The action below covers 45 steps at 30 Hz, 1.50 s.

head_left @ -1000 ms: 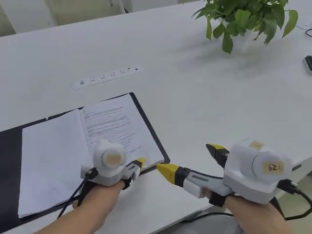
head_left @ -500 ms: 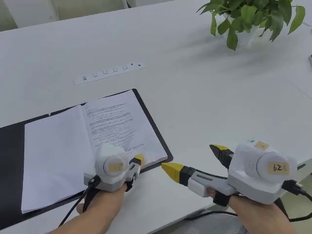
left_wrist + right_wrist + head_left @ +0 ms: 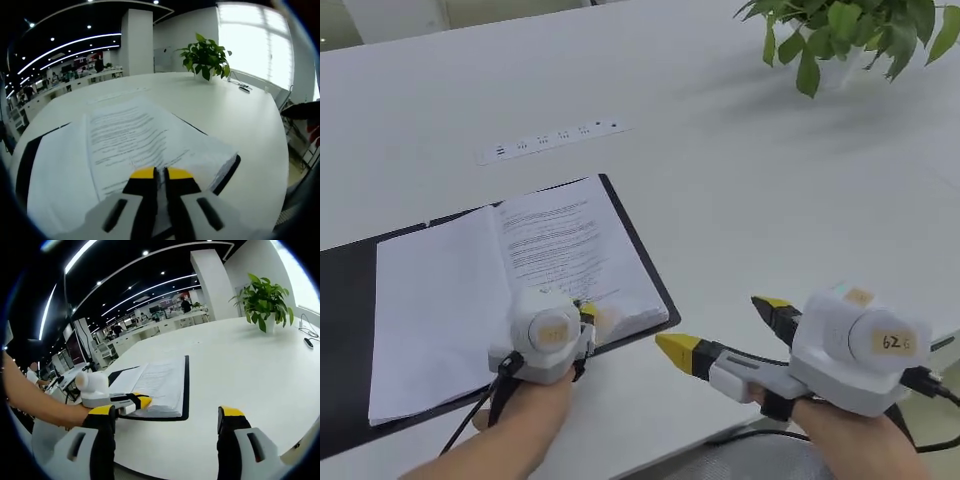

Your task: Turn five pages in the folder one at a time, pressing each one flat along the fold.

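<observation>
Folder (image 3: 342, 300) lies open on the white tabletop (image 3: 750, 180), to my left, spine running away from me. My left gripper (image 3: 586, 314) sits at the near corner of the printed right page (image 3: 560, 245), jaws together; can't tell if a sheet is caught. My right gripper (image 3: 720, 326) hovers well right of the folder, jaws apart. Left is nearer. Paper thin, floppy, stack slightly bowed; cover black, flat.

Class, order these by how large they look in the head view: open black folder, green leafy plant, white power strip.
1. Open black folder with white pages.
2. Green leafy plant, cropped by the frame and farther off, so true size unsure.
3. White power strip.
</observation>
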### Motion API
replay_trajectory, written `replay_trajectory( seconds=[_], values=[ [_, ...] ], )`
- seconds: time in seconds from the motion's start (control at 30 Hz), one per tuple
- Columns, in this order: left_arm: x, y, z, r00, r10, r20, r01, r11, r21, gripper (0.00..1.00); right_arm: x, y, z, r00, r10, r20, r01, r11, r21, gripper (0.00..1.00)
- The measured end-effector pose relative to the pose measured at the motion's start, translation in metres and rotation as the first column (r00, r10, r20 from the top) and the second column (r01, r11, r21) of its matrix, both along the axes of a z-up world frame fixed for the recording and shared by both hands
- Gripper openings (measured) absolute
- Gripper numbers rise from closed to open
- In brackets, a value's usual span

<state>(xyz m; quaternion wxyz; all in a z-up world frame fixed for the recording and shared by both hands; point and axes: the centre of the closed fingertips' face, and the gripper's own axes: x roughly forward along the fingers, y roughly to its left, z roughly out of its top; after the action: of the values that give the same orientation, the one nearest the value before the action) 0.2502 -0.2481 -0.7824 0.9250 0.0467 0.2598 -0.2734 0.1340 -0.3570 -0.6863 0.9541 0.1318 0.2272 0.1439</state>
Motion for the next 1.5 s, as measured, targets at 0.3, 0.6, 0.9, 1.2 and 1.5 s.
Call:
replay_trajectory(
  seconds=[0.3, 0.6, 0.9, 1.2, 1.5],
  values=[
    [0.0, 0.001, 0.0, 0.999, 0.04, -0.036, -0.043, 0.997, -0.068, 0.02, 0.033, 0.026, -0.012, 0.988, 0.151, -0.039, -0.15, 0.988, 0.024, 0.61],
    [-0.001, 0.001, 0.001, 0.999, 0.039, -0.035, -0.042, 0.997, -0.07, 0.03, 0.058, 0.05, -0.042, 0.97, 0.207, -0.13, -0.194, 0.975, 0.104, 0.45],
    [-0.002, 0.001, 0.001, 0.999, 0.039, -0.037, -0.041, 0.996, -0.073, 0.03, 0.068, 0.051, -0.056, 0.966, 0.188, -0.179, -0.163, 0.976, 0.142, 0.44],
    [-0.001, 0.001, 0.001, 0.999, 0.04, -0.036, -0.043, 0.996, -0.076, 0.03, 0.065, 0.051, -0.069, 0.958, 0.183, -0.222, -0.144, 0.973, 0.181, 0.43],
    [-0.002, 0.001, 0.001, 0.999, 0.037, -0.033, -0.04, 0.997, -0.072, 0.03, 0.063, 0.049, -0.074, 0.957, 0.169, -0.236, -0.125, 0.973, 0.193, 0.42]
  ],
)
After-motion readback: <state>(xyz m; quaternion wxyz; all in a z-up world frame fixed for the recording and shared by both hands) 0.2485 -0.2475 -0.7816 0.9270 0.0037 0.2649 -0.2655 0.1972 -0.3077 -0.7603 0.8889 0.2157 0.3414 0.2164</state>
